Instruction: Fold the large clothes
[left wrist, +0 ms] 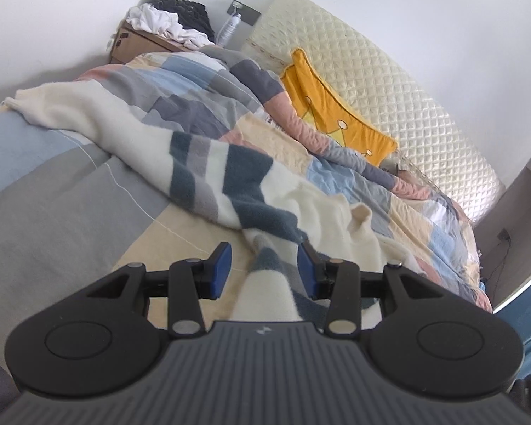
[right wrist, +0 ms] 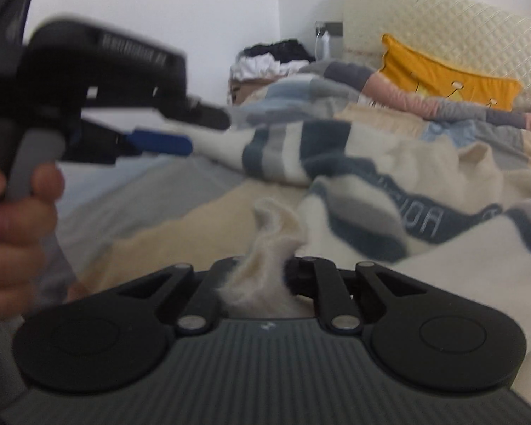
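Right gripper (right wrist: 262,276): clenched on a fluffy cream end of the sweater, the fabric bunched up between its jaws; this view is blurred.
Left gripper (left wrist: 263,271): jaws stand apart, 1 blue pad (left wrist: 221,265) on each side of a striped sleeve that runs between them; pads do not press the cloth, so it is released.
Sweater (left wrist: 201,173): cream with dark teal and grey stripes, lying rumpled across the bed (left wrist: 53,184), partly over the patchwork quilt (left wrist: 201,81).
Person's hand (right wrist: 14,212): wrapped round the left gripper's handle, seen from the right wrist.
Step in hand: likely gathering the sleeve ends before laying the garment flat.
Next move: probably shut the left jaws on the sleeve, then draw both ends apart to spread it.
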`<move>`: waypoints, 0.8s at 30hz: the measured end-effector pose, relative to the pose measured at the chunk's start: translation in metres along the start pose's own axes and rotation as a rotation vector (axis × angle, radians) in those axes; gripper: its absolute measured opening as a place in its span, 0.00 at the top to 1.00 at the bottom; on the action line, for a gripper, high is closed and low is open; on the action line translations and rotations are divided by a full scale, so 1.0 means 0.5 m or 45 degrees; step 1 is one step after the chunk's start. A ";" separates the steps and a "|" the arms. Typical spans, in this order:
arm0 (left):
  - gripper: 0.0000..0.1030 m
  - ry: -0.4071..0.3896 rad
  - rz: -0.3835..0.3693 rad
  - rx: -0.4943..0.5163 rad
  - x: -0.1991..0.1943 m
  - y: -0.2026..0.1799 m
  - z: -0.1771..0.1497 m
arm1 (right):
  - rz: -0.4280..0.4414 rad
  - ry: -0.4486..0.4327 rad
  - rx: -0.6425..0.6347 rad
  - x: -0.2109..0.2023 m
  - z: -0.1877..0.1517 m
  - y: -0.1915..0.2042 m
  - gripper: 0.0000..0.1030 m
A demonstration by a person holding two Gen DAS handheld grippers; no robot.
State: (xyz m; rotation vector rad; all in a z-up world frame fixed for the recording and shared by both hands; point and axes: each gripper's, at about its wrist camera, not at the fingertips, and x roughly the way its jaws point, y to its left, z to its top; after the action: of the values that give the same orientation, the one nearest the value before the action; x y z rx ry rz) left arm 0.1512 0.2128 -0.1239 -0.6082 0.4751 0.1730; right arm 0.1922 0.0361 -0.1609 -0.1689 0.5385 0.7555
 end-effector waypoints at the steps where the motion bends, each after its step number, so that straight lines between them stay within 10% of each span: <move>1: 0.55 0.001 -0.004 0.005 0.000 -0.002 -0.001 | 0.006 0.018 0.000 0.000 0.002 0.001 0.86; 6: 0.55 0.014 -0.023 0.040 0.003 -0.020 -0.008 | 0.103 0.103 -0.026 -0.050 0.015 -0.003 0.42; 13: 0.55 0.100 -0.028 0.163 0.033 -0.073 -0.045 | 0.110 0.095 0.004 -0.159 0.014 -0.071 0.42; 24: 0.56 0.297 -0.113 0.342 0.086 -0.162 -0.145 | -0.262 0.073 0.275 -0.141 -0.007 -0.233 0.43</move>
State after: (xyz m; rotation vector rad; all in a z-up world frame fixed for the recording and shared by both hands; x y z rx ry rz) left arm 0.1852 0.1056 -0.1552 -0.3862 0.6830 -0.0478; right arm 0.2289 -0.0916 -0.1321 -0.0440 0.6426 0.4893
